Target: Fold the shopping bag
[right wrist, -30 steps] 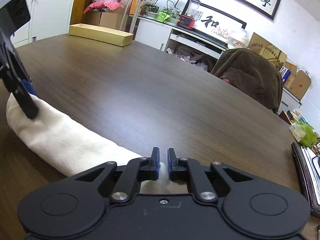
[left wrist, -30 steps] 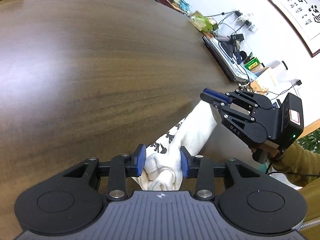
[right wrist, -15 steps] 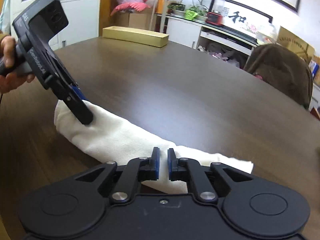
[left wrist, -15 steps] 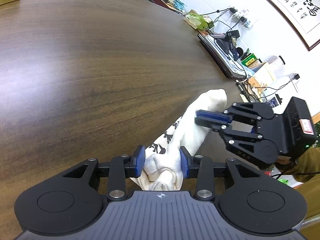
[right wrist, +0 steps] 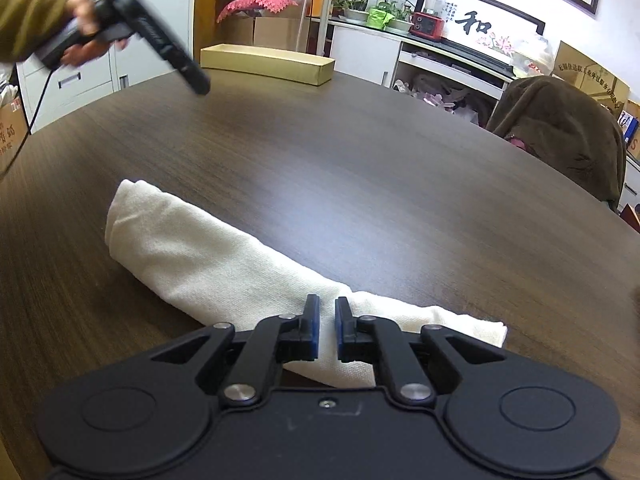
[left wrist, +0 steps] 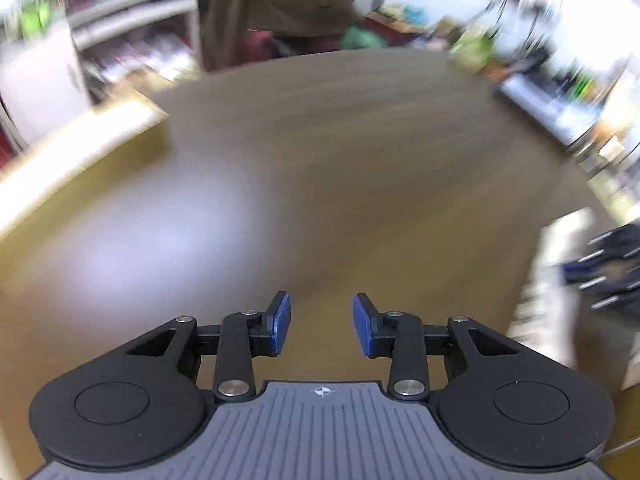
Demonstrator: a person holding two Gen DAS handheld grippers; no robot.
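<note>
The cream cloth shopping bag (right wrist: 208, 256) lies rolled into a long bundle on the dark wooden table (right wrist: 360, 168). My right gripper (right wrist: 327, 330) hovers over its near end, jaws nearly closed with a narrow gap and nothing clamped between them. My left gripper (left wrist: 322, 322) is open and empty over bare table; its view is motion-blurred. The bag shows as a blurred pale strip at the right edge of the left wrist view (left wrist: 552, 280), with the right gripper (left wrist: 612, 268) beside it. In the right wrist view the left gripper (right wrist: 196, 80) is raised at the upper left, away from the bag.
A long yellow box (right wrist: 266, 63) lies at the table's far edge. A chair draped in brown cloth (right wrist: 560, 136) stands at the right. White cabinets (right wrist: 360, 48) and shelves with plants line the wall behind.
My left gripper has let go of the bag's end, opened, lifted and swung away to the left. The right gripper has pulled back slightly along the bag. The bag lies free on the table.
</note>
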